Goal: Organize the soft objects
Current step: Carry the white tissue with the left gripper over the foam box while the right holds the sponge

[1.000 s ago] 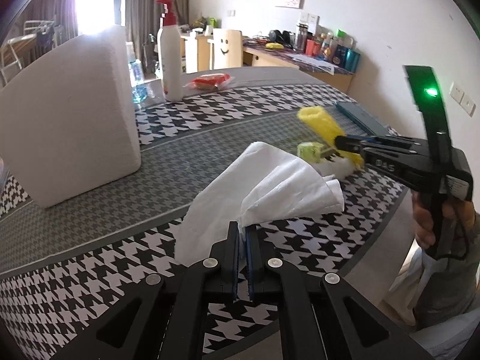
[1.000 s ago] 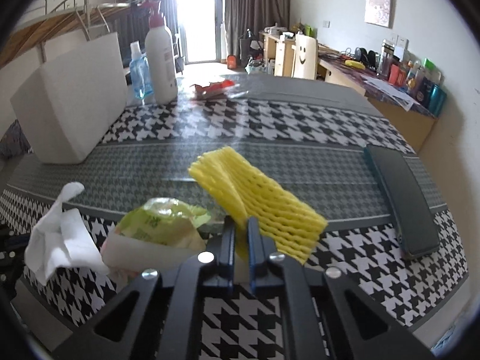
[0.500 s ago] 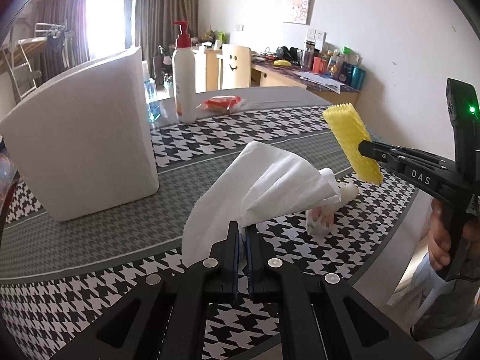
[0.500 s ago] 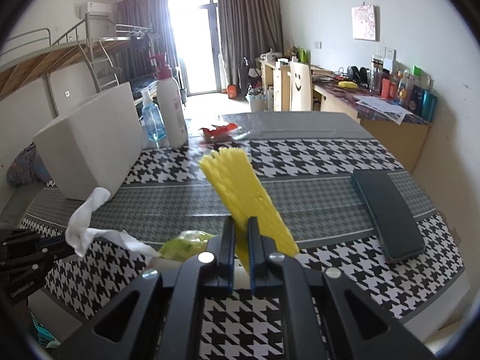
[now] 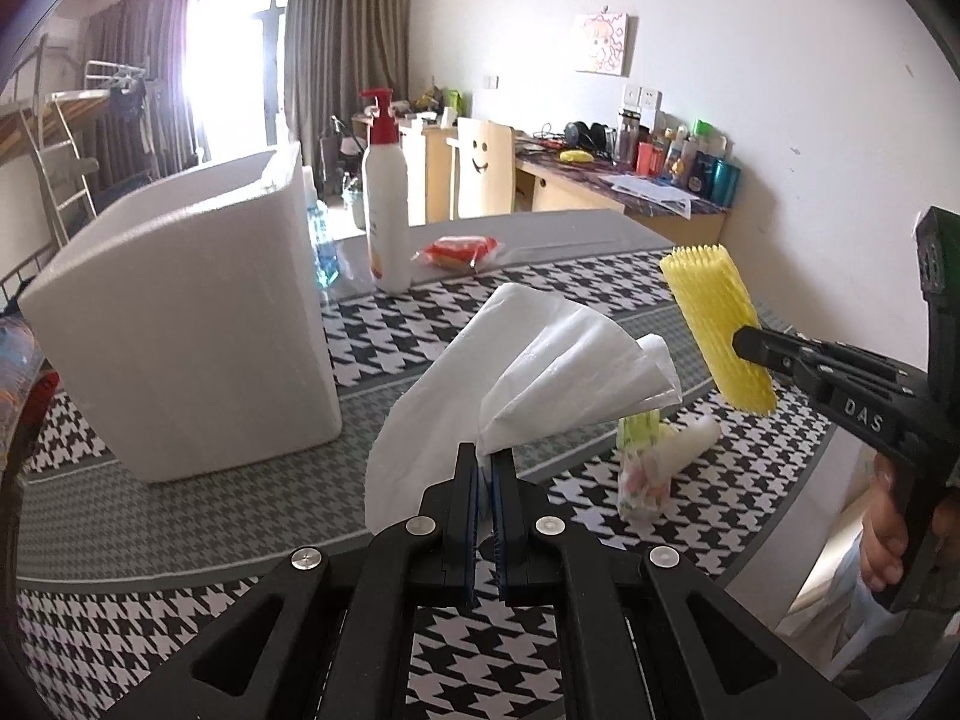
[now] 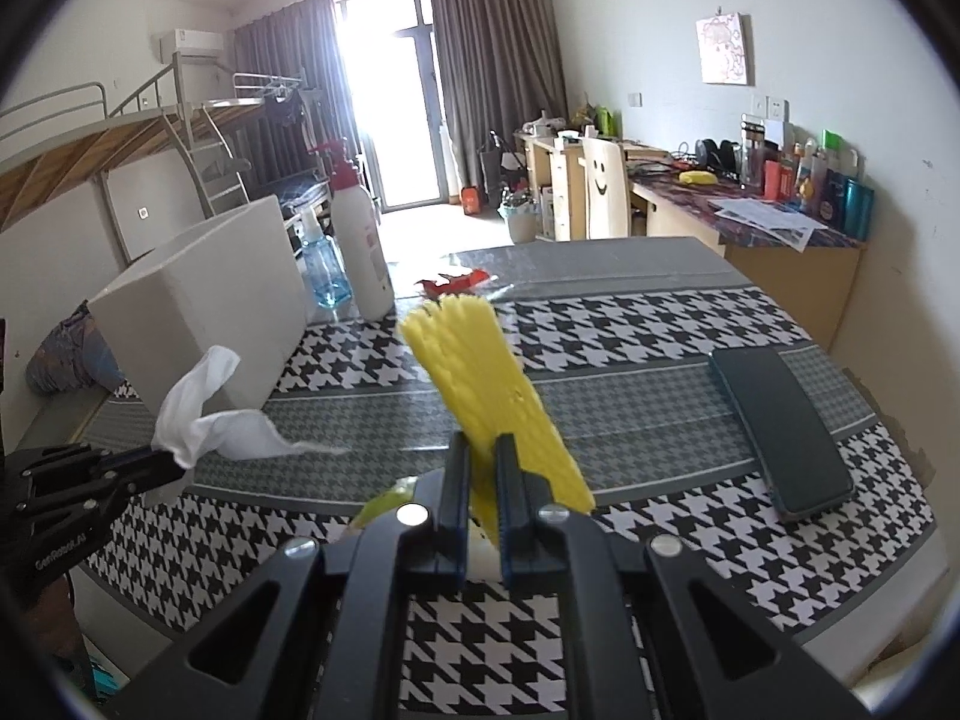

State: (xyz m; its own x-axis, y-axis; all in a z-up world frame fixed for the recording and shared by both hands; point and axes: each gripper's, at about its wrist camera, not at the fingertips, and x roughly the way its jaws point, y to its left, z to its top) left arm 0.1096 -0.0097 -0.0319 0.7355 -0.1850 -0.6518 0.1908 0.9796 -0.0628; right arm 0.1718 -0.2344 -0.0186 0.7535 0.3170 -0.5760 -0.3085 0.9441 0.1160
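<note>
My left gripper is shut on a crumpled white tissue, held above the houndstooth table. Seen from the right wrist, that gripper is at the left with the tissue hanging from it. My right gripper is shut on a yellow foam net sleeve that sticks up and away from it. The left wrist view shows the same gripper at the right, gripping the sleeve in the air. A small green and white packet lies on the table below both.
A white foam box stands at the left of the table. Behind it stand a pump bottle and a blue bottle, with a red wrapper nearby. A dark flat case lies at the right. A person's hand grips the right tool.
Both grippers have risen from the table, carrying the tissue and the yellow sleeve. The sleeve now stands more upright. The packet stays on the table.
</note>
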